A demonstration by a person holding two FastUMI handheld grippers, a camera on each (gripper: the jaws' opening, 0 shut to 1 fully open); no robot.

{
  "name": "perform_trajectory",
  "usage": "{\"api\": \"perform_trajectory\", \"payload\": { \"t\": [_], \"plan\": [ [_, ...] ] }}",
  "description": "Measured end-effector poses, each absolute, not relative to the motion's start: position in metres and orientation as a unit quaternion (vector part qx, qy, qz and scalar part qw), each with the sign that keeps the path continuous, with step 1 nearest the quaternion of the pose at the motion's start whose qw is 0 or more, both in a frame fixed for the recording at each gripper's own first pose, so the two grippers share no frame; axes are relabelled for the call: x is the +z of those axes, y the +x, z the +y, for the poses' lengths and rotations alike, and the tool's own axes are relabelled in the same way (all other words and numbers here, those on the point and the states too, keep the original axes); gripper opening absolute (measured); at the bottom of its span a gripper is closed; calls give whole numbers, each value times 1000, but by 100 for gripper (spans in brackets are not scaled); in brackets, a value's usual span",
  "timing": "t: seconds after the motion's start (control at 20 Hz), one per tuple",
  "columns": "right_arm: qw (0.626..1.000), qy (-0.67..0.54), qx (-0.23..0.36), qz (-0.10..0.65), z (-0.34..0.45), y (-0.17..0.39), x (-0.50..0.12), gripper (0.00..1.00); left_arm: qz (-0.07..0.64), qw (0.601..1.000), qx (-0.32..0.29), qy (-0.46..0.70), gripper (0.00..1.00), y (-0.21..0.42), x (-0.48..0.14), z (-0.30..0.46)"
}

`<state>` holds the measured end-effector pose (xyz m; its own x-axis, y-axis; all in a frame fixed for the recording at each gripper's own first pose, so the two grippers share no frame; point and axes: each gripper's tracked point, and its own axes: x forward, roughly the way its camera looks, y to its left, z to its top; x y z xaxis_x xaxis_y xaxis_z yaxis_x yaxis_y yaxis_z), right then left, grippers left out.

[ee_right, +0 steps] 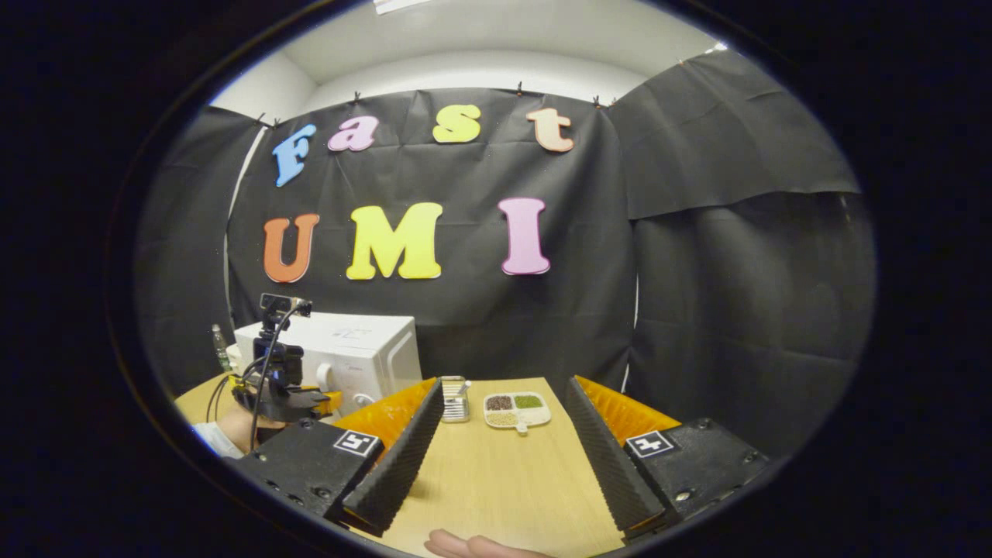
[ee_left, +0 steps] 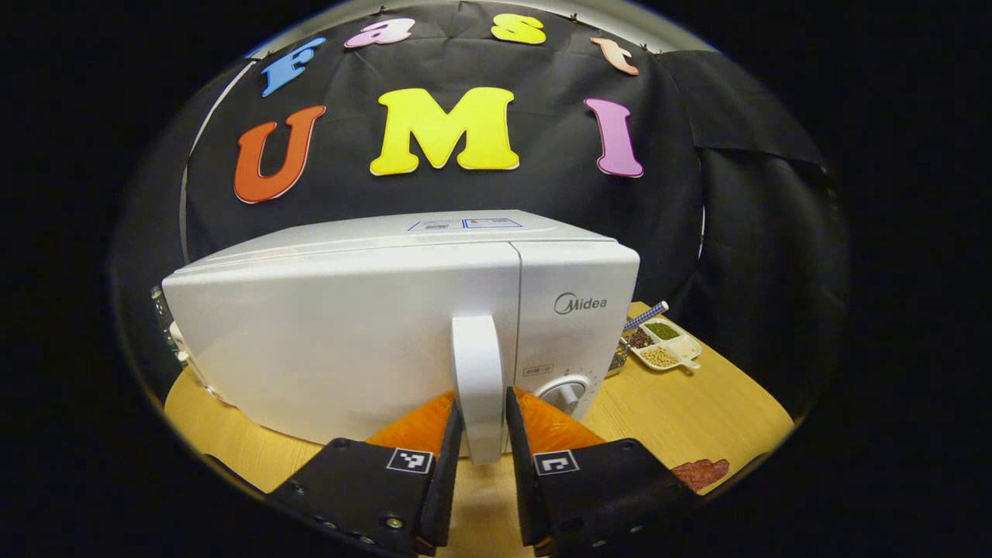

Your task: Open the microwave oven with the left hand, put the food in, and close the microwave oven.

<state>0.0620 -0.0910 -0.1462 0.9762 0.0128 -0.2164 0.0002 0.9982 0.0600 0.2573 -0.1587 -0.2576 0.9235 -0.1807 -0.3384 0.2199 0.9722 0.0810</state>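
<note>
Door (ee_left: 341,341) looks closed; left hand-held gripper (ee_left: 480,434) clamps the handle (ee_left: 478,372) at 6 o'clock, ready to pull. Right hand-held gripper (ee_right: 504,449) waits, fingers apart, above the bench (ee_right: 496,480).

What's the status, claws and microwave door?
Left claw straddling the door handle, fingers close on both sides, contact unclear. Microwave door shut. Right claw open, empty, over the table. Nothing blocking the door swing.
</note>
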Motion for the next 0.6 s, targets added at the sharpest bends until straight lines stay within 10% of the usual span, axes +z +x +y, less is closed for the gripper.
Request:
{"api": "perform_trajectory", "payload": {
  "t": [0.05,0.15,0.25,0.6],
  "plan": [
    [993,31,1,112,-94,62,-149,100,166,980,-96,55,31,255,-256,-157],
    [993,32,-3,116,-98,61,-153,100,156,983,-92,38,37,258,-256,-156],
    [993,35,-8,115,-102,58,-154,100,156,984,-87,27,3,257,-257,-158],
    [992,37,-10,122,-103,47,-158,100,127,988,-87,27,7,239,-256,-153]
  ]
}}
